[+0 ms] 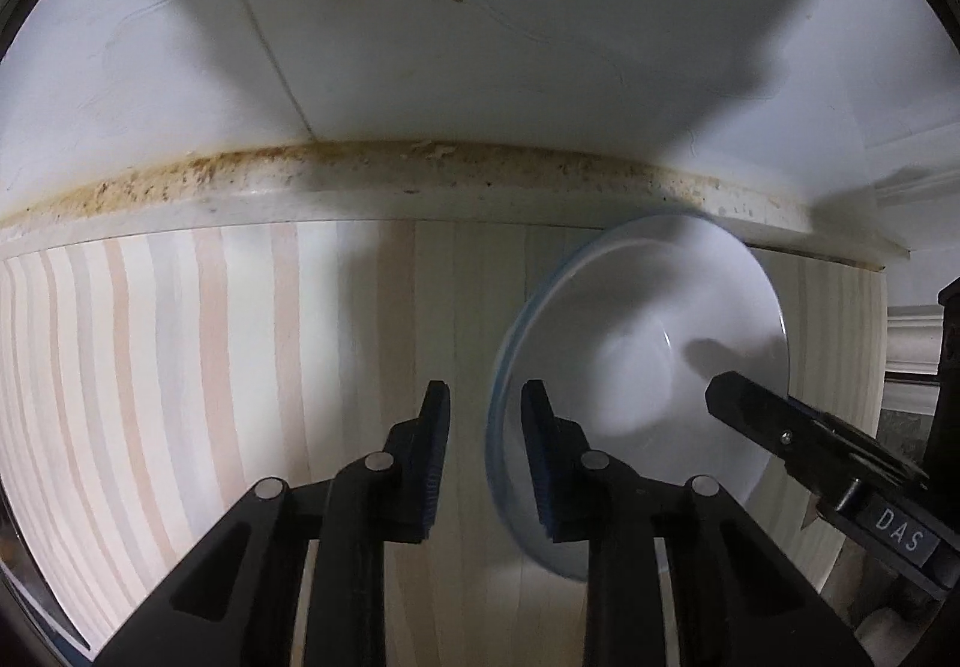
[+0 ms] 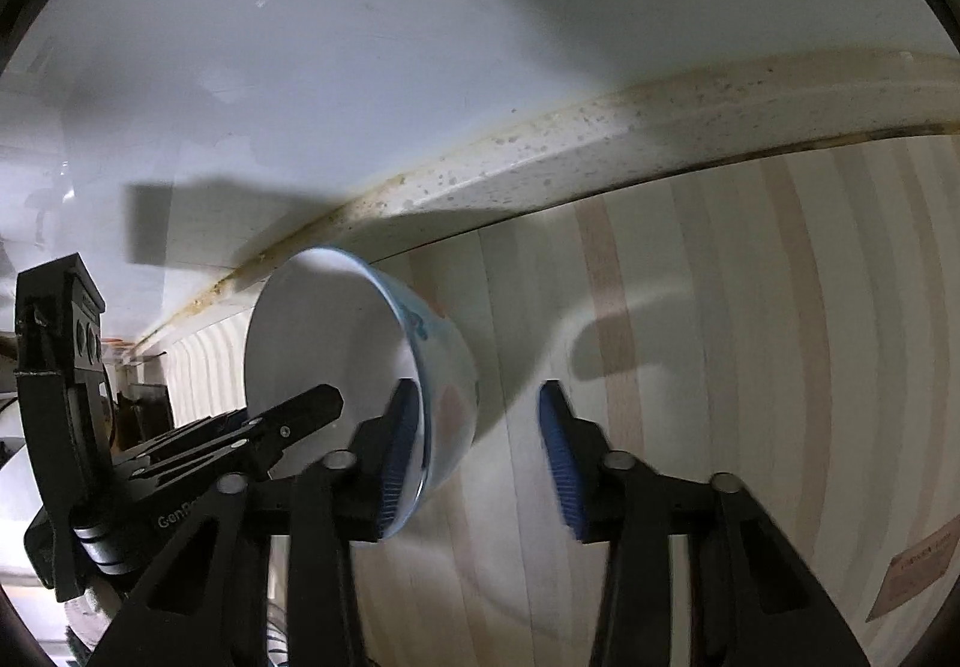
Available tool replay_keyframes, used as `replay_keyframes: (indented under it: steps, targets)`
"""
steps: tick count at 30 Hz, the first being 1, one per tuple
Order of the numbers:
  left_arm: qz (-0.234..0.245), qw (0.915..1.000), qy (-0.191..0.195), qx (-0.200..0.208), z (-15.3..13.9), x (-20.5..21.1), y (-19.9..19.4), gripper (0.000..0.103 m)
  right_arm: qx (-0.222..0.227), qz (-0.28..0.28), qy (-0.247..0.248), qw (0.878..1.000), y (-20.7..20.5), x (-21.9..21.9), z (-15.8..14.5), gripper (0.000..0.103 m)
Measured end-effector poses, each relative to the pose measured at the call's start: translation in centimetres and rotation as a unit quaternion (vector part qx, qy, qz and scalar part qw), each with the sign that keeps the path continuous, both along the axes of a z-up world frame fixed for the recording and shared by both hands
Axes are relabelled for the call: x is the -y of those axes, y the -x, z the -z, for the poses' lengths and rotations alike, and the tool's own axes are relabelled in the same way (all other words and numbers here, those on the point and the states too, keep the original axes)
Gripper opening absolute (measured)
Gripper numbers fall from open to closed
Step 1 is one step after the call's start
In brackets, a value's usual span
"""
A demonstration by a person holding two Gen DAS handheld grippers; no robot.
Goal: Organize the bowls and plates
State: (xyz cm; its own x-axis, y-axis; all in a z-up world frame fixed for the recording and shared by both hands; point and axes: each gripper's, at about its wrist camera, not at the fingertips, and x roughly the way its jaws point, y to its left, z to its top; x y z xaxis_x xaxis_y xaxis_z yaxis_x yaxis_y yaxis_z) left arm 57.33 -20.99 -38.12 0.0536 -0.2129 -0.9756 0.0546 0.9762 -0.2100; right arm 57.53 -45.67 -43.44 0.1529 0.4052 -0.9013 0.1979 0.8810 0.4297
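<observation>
A white bowl (image 1: pixel 630 331) with a blue rim and a blue and red pattern outside (image 2: pixel 318 331) sits tilted over a pale striped wooden surface (image 1: pixel 240 367). My left gripper (image 1: pixel 487 394) straddles the bowl's left rim, one pad inside and one outside, shut on it. My right gripper (image 2: pixel 478 390) straddles the opposite rim. Its left pad lies against the inner wall, and its right pad stands well clear of the outer wall, so it is open. One finger (image 1: pixel 744 403) of the right gripper shows inside the bowl in the left wrist view. One finger (image 2: pixel 306 409) of the left gripper shows in the right wrist view.
A stained, speckled ledge (image 1: pixel 420 175) runs along the back of the striped surface (image 2: pixel 750 367), with a white wall (image 1: pixel 480 37) above it. A small brown label (image 2: pixel 918 571) lies at the right. Dark clutter sits past the surface's end, at the far left of the right wrist view.
</observation>
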Motion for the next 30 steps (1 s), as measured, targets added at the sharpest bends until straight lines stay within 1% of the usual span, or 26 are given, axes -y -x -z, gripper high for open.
replay_keyframes:
  steps: [1,2,5,6,7,8,16,18,24,30]
  targets:
    - [0.002,1.0000,-0.001,0.000,0.1,0.2,0.1,0.019,0.000,0.001,-0.008,1.000,0.0,0.0,0.1,0.032]
    - [0.002,1.0000,0.000,0.001,0.2,0.3,0.2,0.019,0.001,0.000,-0.012,1.000,0.1,0.0,0.1,0.027]
    - [0.010,0.9999,0.000,0.004,0.5,1.2,0.1,0.018,0.007,-0.007,-0.009,1.000,0.0,-0.6,-0.1,0.018]
    - [0.013,0.9999,0.001,0.004,0.5,1.5,0.0,0.018,0.007,-0.008,-0.009,1.000,0.0,-0.7,-0.1,0.017]
    - [0.014,0.9999,0.002,0.003,0.5,2.6,-1.3,0.018,0.006,-0.008,-0.004,1.000,-0.1,-0.9,-0.1,0.017]
    - [0.017,0.9998,0.004,0.004,0.5,3.0,-1.7,0.018,0.006,-0.011,0.000,1.000,-0.2,-1.1,-0.1,0.017]
    - [0.023,0.9997,0.003,0.010,0.1,4.0,-1.9,0.018,0.003,-0.010,0.008,1.000,-0.1,-1.3,-0.1,0.016]
    - [0.027,0.9995,0.001,0.016,-0.5,3.2,-1.1,0.018,0.001,-0.012,0.009,1.000,0.0,-1.9,-0.1,0.016]
    - [0.040,0.9986,-0.006,0.034,-2.4,3.6,0.8,0.018,0.008,-0.015,0.010,1.000,1.0,-2.7,-0.9,0.015]
    - [0.046,0.9975,0.000,0.053,-4.4,3.4,2.8,0.018,0.025,-0.017,0.007,1.000,2.9,-3.1,-3.2,0.015]
